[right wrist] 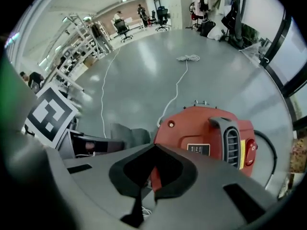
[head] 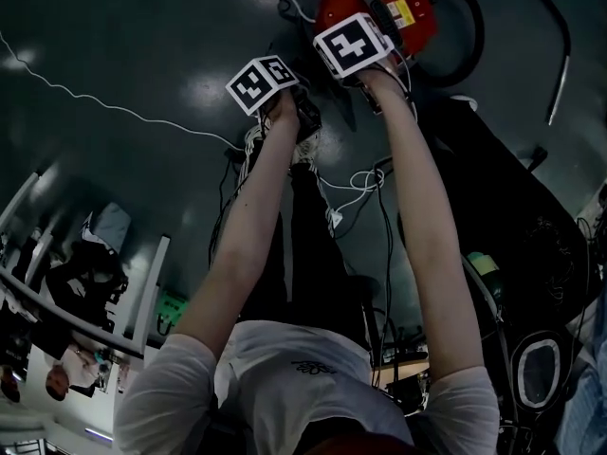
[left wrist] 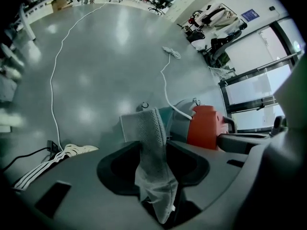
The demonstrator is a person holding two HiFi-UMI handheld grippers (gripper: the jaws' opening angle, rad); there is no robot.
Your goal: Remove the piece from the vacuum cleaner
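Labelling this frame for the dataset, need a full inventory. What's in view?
vacuum cleaner: one, red, on the floor ahead of both grippers
fabric piece: one, grey, clamped in the left jaws
hose: one, black, looping beside the vacuum cleaner
cables: two, white, trailing across the floor
office chairs: a few, dark, far end
floor: grey, glossy
left gripper: jaws shut on the fabric piece
right gripper: jaws together, nothing between
arms: two, bare

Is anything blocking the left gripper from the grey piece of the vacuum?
Nothing visible. The left gripper is shut on the grey piece, which hangs between its jaws, with the red vacuum just behind.
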